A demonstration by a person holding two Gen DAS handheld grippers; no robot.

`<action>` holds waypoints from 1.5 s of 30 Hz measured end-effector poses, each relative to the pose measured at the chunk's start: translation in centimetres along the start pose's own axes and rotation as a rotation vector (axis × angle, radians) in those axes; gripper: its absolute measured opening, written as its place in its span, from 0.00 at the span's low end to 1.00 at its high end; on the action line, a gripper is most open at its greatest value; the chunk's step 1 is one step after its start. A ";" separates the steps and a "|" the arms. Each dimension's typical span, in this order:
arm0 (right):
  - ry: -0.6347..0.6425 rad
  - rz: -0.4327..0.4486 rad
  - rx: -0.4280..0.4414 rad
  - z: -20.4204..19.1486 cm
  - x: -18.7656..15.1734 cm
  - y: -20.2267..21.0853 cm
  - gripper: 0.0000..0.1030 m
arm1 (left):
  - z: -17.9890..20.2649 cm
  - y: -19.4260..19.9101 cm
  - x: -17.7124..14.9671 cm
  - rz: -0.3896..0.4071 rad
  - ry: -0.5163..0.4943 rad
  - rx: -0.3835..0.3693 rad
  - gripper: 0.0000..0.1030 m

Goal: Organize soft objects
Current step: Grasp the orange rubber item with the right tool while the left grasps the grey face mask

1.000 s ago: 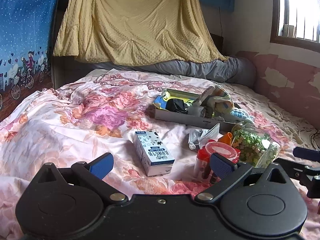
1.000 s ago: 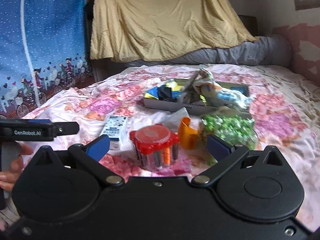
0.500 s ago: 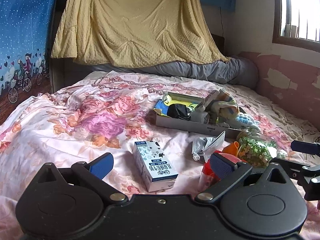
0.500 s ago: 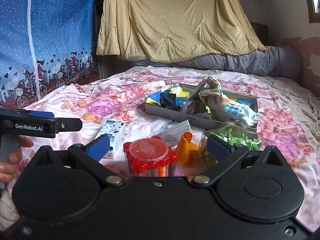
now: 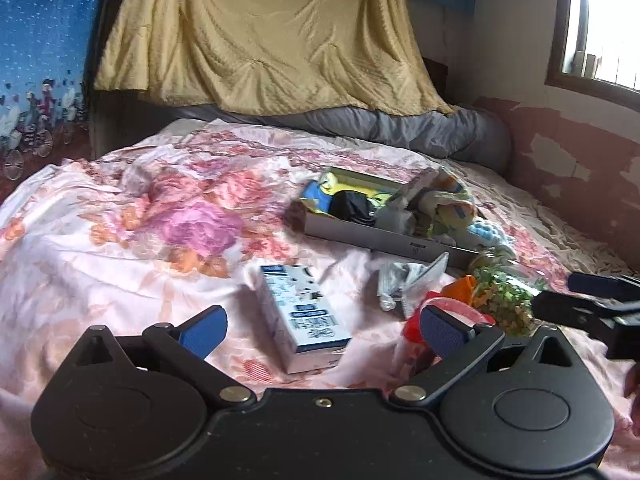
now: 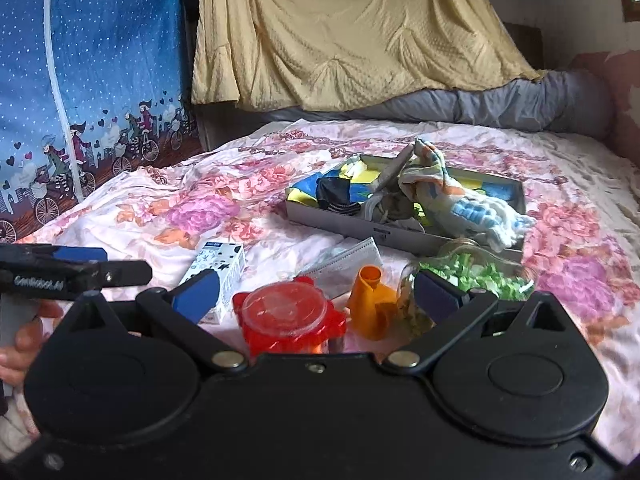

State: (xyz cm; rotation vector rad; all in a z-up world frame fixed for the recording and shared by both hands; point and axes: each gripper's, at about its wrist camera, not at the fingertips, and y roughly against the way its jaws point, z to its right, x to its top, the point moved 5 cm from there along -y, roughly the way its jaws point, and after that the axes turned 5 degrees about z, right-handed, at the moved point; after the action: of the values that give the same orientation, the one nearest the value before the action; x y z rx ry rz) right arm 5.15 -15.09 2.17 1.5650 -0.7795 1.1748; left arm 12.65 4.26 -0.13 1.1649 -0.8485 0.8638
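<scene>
Right wrist view, left to right: left claw [image 6: 80, 264] at the left edge, spread hard to tell here; its own camera shows it wide, empty. Milk carton [image 6: 218, 270], red-lidded container [image 6: 288, 316], face mask [image 6: 346, 262], orange funnel [image 6: 370, 300], glass jar of green bits [image 6: 472, 276] lie on the floral bed [image 6: 580, 248]. Right claw [image 6: 316, 294] wide, empty. Soft cloths and socks sit piled in the grey tray [image 6: 340, 224], far right of centre. Risk: reaching for the mask could knock the jar or funnel just beside it.
</scene>
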 end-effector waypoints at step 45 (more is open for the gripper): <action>0.925 -0.277 0.318 2.3 2.4 -8.4 0.64 | 7.7 -19.0 4.8 -0.430 -0.230 -0.147 0.98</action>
State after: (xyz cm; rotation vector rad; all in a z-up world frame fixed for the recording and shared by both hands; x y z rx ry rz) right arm 14.12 -14.54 1.61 1.1100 0.2320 1.6460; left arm 30.96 -5.97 -2.04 1.2687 -0.7904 0.3147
